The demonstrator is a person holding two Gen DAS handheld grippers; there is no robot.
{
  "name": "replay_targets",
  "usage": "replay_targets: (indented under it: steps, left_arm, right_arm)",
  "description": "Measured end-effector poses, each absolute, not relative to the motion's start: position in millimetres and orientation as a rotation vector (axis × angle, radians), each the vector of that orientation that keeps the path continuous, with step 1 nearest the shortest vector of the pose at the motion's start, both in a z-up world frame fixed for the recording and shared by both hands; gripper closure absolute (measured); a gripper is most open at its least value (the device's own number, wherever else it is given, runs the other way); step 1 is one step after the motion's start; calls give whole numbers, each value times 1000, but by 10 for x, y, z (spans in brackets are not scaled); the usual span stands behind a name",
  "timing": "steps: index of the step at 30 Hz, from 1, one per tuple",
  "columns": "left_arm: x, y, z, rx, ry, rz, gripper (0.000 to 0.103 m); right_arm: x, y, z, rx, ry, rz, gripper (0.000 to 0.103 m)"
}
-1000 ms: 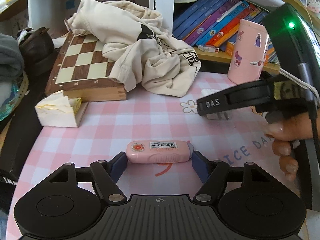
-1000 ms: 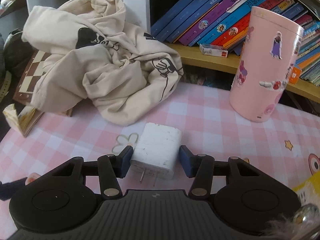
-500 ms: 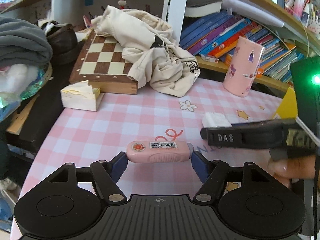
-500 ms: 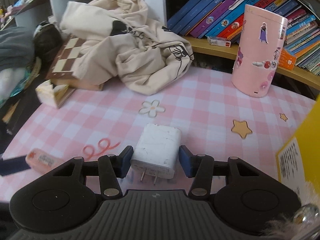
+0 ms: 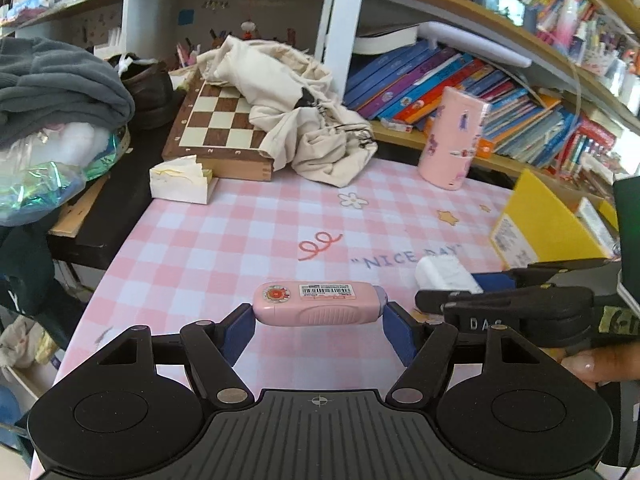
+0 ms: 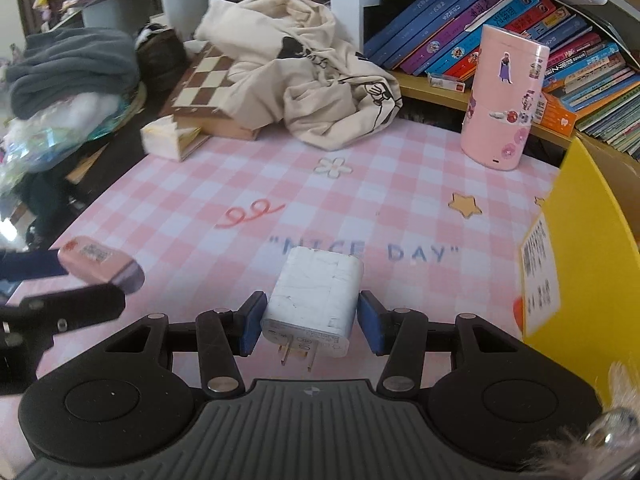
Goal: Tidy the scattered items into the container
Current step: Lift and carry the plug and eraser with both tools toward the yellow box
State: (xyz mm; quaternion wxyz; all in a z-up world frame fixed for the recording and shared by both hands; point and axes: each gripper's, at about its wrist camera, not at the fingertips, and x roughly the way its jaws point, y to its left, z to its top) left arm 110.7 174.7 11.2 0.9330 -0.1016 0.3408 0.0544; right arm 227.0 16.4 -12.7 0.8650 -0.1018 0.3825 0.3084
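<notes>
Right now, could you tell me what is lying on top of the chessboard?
A crumpled cream cloth bag is draped over the right part of the chessboard. Whatever lies beneath the cloth is covered, so I cannot tell.

Each gripper is matte black plastic: a ribbed central plate flanked by two round housings, with angled linkage arms pinned by silver screw heads. The left gripper [image 5: 319,320] and the right gripper [image 6: 311,322] both end in blue pads [image 6: 252,323] (flat, rectangular). Seen side-on from the left wrist view, the right unit carries pale lettering, probably "DAS", and a fingertip [image 5: 588,366] with a pale polished nail.
</notes>
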Motion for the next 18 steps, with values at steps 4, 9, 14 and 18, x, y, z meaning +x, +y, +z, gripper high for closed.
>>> replay_targets:
  steps: [4, 9, 14, 18]
  left_arm:
    - [907, 1691, 203, -219, 683, 93, 33]
    - [676, 1714, 278, -317, 676, 83, 33]
    - [465, 1762, 294, -423, 675, 79, 33]
    - [310, 1745, 310, -442, 670, 74, 33]
  right_arm:
    - [2010, 51, -70, -220, 801, 667, 56]
    - [1728, -82, 27, -240, 800, 708, 56]
    - [1483, -203, 113, -275, 795, 725, 56]
    - [1290, -288, 122, -249, 816, 706, 56]
